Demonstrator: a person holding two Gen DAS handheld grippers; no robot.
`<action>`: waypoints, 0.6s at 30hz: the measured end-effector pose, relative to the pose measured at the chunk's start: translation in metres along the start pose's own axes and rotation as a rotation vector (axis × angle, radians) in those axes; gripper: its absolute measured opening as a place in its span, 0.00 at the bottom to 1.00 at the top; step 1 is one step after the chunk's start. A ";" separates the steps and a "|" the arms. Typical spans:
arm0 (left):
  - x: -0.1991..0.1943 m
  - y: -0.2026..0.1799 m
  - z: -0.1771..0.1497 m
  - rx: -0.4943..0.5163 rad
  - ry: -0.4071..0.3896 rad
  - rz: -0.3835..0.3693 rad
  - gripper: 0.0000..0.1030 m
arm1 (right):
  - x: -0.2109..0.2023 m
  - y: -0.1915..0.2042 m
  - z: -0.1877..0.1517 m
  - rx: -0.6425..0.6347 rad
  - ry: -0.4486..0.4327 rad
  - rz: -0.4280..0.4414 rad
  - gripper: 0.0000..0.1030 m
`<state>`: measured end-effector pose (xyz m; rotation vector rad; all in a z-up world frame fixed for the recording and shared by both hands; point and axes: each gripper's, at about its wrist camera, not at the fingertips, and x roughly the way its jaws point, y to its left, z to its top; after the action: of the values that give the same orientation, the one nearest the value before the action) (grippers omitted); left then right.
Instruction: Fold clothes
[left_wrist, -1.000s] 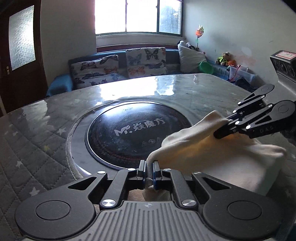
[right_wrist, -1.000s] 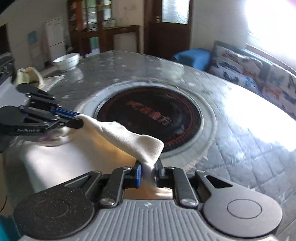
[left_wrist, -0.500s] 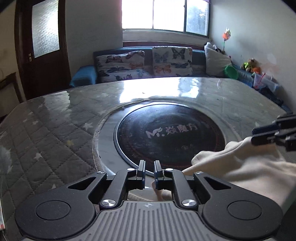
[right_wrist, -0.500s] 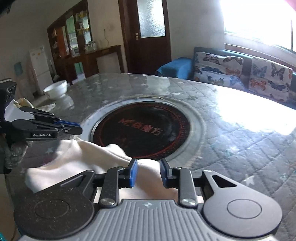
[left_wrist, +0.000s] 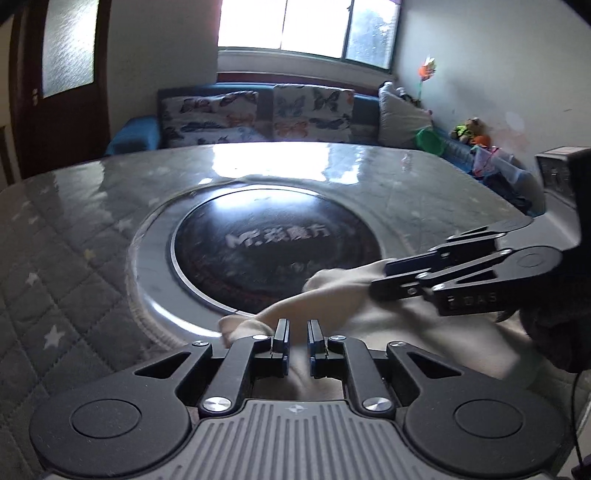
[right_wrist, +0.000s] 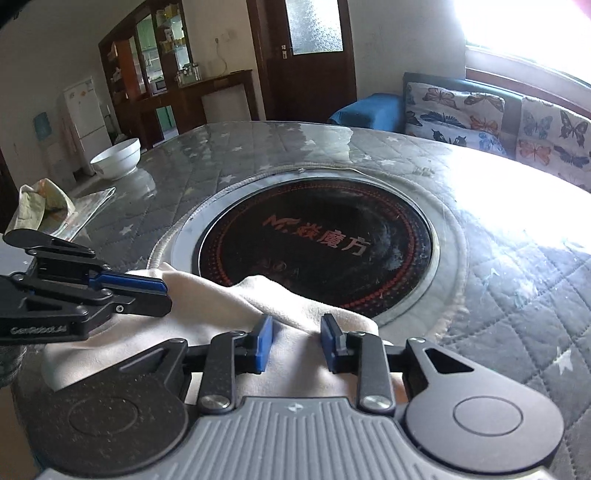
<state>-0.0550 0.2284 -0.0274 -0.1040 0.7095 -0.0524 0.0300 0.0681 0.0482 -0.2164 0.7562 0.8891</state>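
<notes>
A cream garment (left_wrist: 332, 295) lies folded at the near edge of the table, with its far fold reaching onto the black hob. My left gripper (left_wrist: 298, 338) hovers just over its near left corner, open by a narrow gap with nothing pinched. The right wrist view shows the same left gripper (right_wrist: 167, 295) at the garment's (right_wrist: 221, 306) left end. My right gripper (right_wrist: 296, 341) is open wide above the cloth's right fold. In the left wrist view, the right gripper (left_wrist: 378, 278) touches or nearly touches the raised fold.
The round table (left_wrist: 74, 258) has a grey quilted star cover under glass and a black round hob (right_wrist: 317, 243) in its middle. A white bowl (right_wrist: 116, 158) and a bundled cloth (right_wrist: 40, 199) sit at the far left. A sofa (left_wrist: 258, 114) stands behind the table.
One second ago both grippers were shut on the garment and held it up. Both have let go and opened, and the cloth now lies on the table under them.
</notes>
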 end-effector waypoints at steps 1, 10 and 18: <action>-0.001 0.002 -0.001 -0.007 -0.003 -0.001 0.11 | 0.000 0.001 0.001 -0.004 -0.004 0.000 0.28; 0.001 0.005 -0.003 -0.016 -0.018 0.011 0.11 | 0.014 0.013 0.007 -0.035 0.021 0.008 0.31; 0.000 0.000 -0.003 -0.006 -0.018 0.014 0.17 | -0.026 0.005 -0.005 -0.017 -0.025 -0.003 0.31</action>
<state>-0.0566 0.2278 -0.0295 -0.1051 0.6929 -0.0358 0.0139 0.0529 0.0630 -0.2212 0.7251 0.8947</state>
